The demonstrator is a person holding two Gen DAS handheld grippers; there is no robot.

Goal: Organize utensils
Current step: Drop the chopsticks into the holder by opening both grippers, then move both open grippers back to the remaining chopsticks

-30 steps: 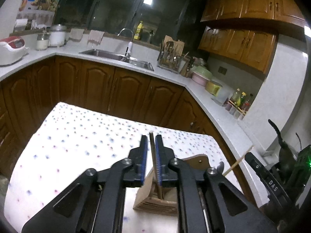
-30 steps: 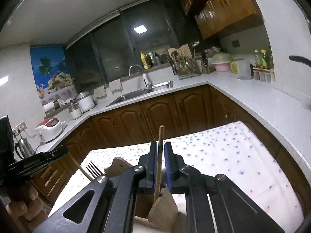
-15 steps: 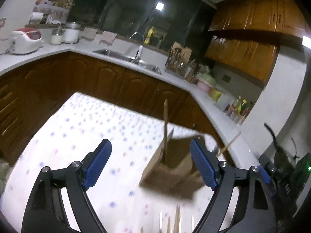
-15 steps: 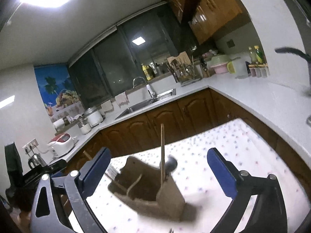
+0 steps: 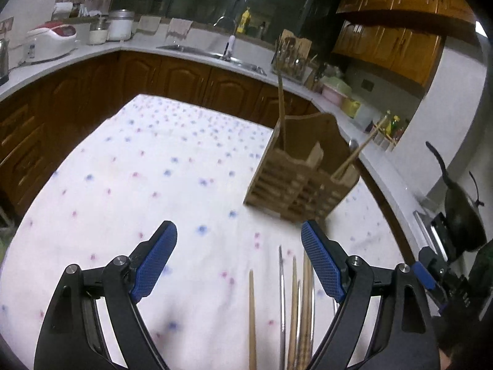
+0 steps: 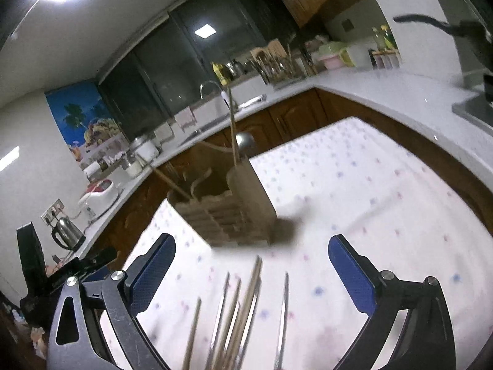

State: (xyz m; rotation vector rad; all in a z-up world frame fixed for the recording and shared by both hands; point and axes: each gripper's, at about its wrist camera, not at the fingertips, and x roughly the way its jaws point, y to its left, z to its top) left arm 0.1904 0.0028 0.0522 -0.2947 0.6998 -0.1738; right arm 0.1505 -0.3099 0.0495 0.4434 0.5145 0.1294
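A wooden utensil holder (image 5: 300, 171) (image 6: 229, 208) stands on the dotted tablecloth (image 5: 148, 166). Chopsticks (image 5: 281, 114) (image 6: 231, 132) stand upright in it, one leans out (image 5: 359, 154), and a spoon bowl (image 6: 244, 141) shows behind. Loose chopsticks and metal utensils (image 5: 295, 302) (image 6: 237, 311) lie on the cloth near both grippers. My left gripper (image 5: 238, 262) is open and empty, back from the holder. My right gripper (image 6: 251, 273) is open and empty, above the loose utensils.
Kitchen counters wrap around behind, with a sink (image 5: 212, 54), a rice cooker (image 5: 50, 41) and a kettle (image 6: 66, 234). A dark wok (image 5: 462, 215) sits at the right. The other gripper (image 6: 61, 280) shows at the left of the right wrist view.
Both grippers let go of the chopsticks they held in the holder, opened wide and pulled back toward the loose utensils. The chopsticks now stand in the holder.
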